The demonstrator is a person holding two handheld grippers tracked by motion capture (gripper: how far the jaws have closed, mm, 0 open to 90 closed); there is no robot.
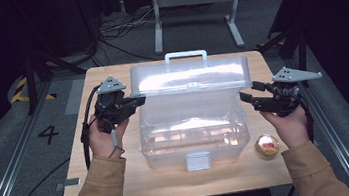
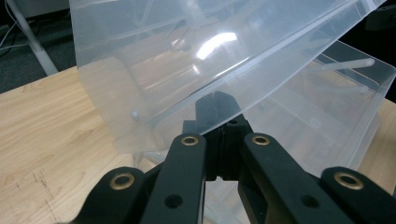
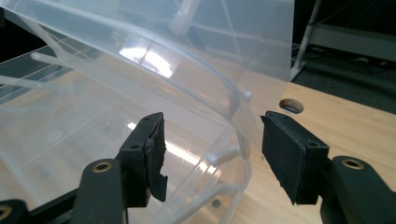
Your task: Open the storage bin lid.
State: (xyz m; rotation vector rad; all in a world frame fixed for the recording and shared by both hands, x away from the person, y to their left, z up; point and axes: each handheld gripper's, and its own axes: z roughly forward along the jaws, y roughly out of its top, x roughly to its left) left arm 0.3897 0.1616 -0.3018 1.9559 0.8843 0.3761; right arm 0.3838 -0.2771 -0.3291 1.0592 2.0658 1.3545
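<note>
Two grippers flank the clear box [image 1: 191,131]: its lid [image 1: 190,76] is pinched by the left gripper [image 1: 135,102], apparently propping it open, while the right gripper [image 1: 249,96] is spread, unladen.

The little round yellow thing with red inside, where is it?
In the high view the small round yellow container sits on the wooden table, near its front right corner, just right of the clear plastic box and below the right gripper.

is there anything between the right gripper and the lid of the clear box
Nothing visible. The right gripper is open with the lid's corner edge right at the gap between its jaws. The left gripper is already shut on the lid's other end. The small round container sits aside on the table.
</note>
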